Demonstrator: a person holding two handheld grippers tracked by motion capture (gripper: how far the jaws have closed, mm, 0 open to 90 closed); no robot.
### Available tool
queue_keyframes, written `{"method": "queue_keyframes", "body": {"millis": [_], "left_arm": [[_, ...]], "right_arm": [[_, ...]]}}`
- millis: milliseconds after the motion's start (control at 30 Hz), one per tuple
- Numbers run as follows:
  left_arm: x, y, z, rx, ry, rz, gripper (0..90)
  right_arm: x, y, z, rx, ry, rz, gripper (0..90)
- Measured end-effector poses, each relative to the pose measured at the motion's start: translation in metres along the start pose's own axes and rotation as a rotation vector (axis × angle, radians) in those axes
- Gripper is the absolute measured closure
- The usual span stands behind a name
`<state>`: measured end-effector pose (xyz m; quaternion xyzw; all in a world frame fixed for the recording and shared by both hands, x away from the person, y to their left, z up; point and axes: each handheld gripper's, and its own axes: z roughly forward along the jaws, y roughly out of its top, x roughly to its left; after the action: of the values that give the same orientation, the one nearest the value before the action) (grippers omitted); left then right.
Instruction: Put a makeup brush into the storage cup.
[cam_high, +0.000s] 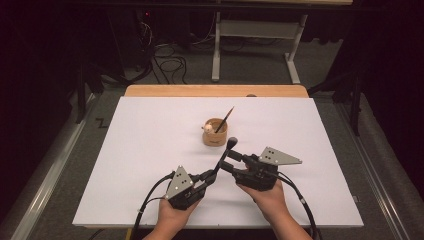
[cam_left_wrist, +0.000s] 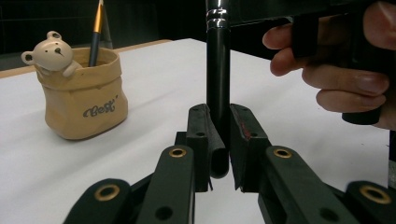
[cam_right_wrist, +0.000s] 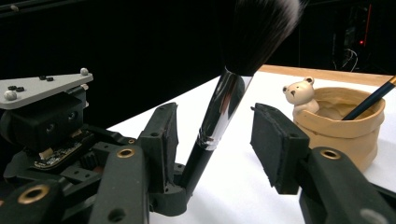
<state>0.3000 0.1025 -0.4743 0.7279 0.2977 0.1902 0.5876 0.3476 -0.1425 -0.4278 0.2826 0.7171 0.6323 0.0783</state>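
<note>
Two hand-held grippers meet at one black-handled makeup brush (cam_right_wrist: 219, 116). Left hand-held gripper (cam_left_wrist: 219, 140) clamps its lower handle; right hand-held gripper (cam_right_wrist: 215, 140) brackets the chrome ferrule, pads not touching. Light, rigid, slippery: grasp the handle, never the soft bristles.

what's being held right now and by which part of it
The left gripper holds a makeup brush, its fingers clamped on the lower end of the black handle. The right gripper stands open around the silver ferrule, not touching.
</note>
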Motion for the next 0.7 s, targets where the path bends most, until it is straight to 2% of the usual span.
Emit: {"method": "queue_keyframes", "body": {"millis": [567, 700], "left_arm": [[-0.0024, -0.0007, 0.0010, -0.003, -0.004, 0.006, 79.4], [-0.0023, -0.0011, 0.0011, -0.002, -0.002, 0.008, 79.4]], "right_arm": [[-0.0007, -0.0020, 0.0038, -0.003, 0.012, 0.027, 62.1], [-0.0020, -0.0026, 0.0044, 0.001, 0.025, 0.055, 64.7]]}}
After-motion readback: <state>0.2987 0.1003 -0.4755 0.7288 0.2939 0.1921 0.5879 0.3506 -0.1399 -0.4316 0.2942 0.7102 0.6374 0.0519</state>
